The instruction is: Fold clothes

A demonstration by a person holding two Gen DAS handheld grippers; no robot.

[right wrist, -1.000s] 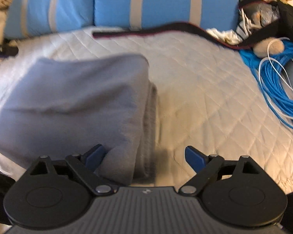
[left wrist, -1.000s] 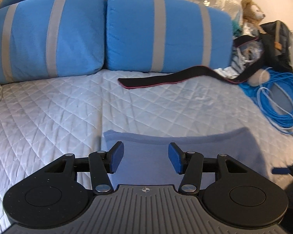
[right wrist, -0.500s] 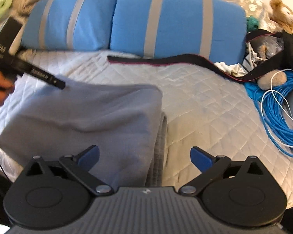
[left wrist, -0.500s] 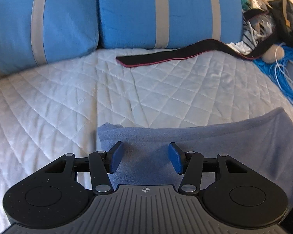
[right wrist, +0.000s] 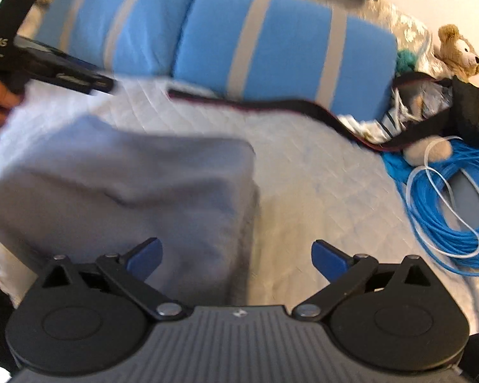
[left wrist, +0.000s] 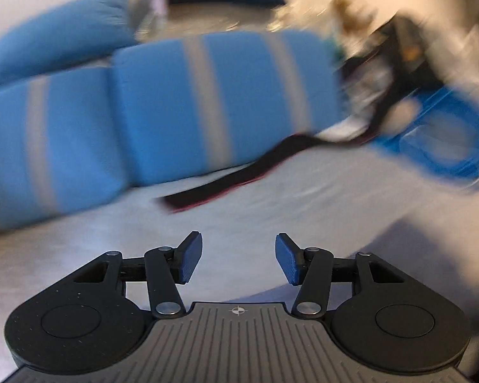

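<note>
A folded grey-blue garment point(right wrist: 137, 188) lies on the white quilted bed point(right wrist: 319, 191), left of centre in the right wrist view. My right gripper point(right wrist: 236, 257) is open wide and empty, held over the garment's near right edge. My left gripper point(left wrist: 239, 260) is open and empty; its view is blurred and tilted, and shows only a sliver of the garment point(left wrist: 271, 295) by its base. The left gripper also shows in the right wrist view point(right wrist: 57, 67), held by a hand above the garment's far left corner.
Two blue pillows with grey stripes point(right wrist: 271, 41) line the back of the bed. A black strap with a pink edge point(right wrist: 271, 105) lies before them. A coil of blue cable point(right wrist: 450, 204), a teddy bear point(right wrist: 459, 51) and clutter sit at the right.
My left gripper has lifted and swung off the garment, tilting its view up toward the pillows. My right gripper has risen and drawn back slightly; both stay open.
</note>
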